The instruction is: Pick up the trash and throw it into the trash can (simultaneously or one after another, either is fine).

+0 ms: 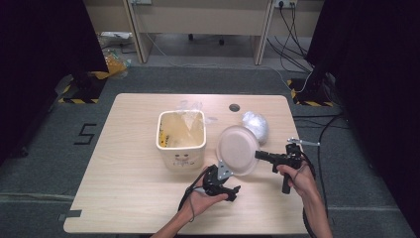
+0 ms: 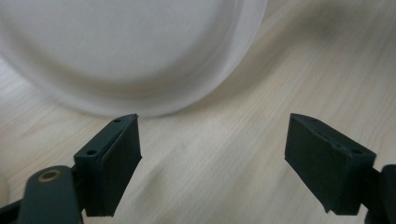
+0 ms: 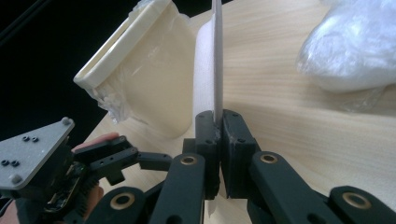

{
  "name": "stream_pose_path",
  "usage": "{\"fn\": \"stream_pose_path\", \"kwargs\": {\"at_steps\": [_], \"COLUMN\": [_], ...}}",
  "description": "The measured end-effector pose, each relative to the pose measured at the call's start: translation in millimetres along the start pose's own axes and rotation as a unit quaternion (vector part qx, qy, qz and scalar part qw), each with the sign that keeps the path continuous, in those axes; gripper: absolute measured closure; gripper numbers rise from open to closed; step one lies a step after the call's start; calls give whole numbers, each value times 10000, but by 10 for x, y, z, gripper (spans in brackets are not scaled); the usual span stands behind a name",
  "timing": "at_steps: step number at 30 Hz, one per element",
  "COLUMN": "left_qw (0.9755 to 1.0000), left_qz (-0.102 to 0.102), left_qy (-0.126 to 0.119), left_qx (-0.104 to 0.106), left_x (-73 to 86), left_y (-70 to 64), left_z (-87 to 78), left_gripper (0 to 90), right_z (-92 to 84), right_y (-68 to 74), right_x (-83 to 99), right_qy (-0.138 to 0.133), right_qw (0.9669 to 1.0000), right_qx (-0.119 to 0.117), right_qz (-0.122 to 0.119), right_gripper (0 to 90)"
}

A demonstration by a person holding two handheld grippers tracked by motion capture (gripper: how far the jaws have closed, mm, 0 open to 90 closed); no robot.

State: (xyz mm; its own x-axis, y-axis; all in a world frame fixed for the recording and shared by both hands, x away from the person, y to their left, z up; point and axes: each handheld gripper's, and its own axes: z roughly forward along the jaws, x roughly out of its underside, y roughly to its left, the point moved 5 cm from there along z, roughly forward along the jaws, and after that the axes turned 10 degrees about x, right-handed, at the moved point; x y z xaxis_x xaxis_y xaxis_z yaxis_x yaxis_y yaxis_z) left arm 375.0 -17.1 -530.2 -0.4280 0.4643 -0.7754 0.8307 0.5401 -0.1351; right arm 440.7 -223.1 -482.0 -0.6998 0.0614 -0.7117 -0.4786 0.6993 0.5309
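Two grippers at work on one paper plate [image 1: 238, 149]. Right gripper [image 3: 219, 123] is clamped on the plate's rim — jaws pressed together with the thin edge between the pads, plate standing on edge above them in the right gripper view. In the high view the plate hangs tilted over the table [image 1: 124, 198], just right of the cream bin [image 1: 181, 136], which is lined with a clear bag.

Left gripper [image 2: 212, 154] has its jaws wide apart, nothing between them; the plate's rounded lower rim sits just ahead and above the left jaw, not touching. It is the nearer free tool, below and left of the plate.

Key relation — the bin mouth lies to the plate's left, close by, so my guess is that the plate must travel leftward and tip flat-side toward the opening. Crumpled plastic bag [image 1: 255, 124] lies behind, apart.
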Motion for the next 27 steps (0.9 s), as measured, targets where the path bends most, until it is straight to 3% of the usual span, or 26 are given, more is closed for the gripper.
{"fn": "stream_pose_path", "kwargs": {"at_steps": [6, 12, 21, 27], "left_qw": [10000, 9998, 9995, 9988], "left_qz": [25, -172, -308, -366], "left_qy": [68, 84, 110, 184], "left_qx": [-34, 49, -51, -264], "left_x": [150, 381, 577, 762], "left_y": [4, 48, 141, 248], "left_z": [-147, -359, -573, -753], "left_gripper": [177, 176, 174, 174], "right_z": [-113, -273, -444, -494], "right_y": [15, 36, 172, 256], "right_x": [-90, -246, -579, -788], "right_qy": [-184, -411, -672, -761], "right_qw": [9997, 9991, 9975, 9968], "right_qx": [-116, -122, -211, -241], "right_qz": [77, 63, -15, -70], "right_gripper": [869, 868, 868, 868]}}
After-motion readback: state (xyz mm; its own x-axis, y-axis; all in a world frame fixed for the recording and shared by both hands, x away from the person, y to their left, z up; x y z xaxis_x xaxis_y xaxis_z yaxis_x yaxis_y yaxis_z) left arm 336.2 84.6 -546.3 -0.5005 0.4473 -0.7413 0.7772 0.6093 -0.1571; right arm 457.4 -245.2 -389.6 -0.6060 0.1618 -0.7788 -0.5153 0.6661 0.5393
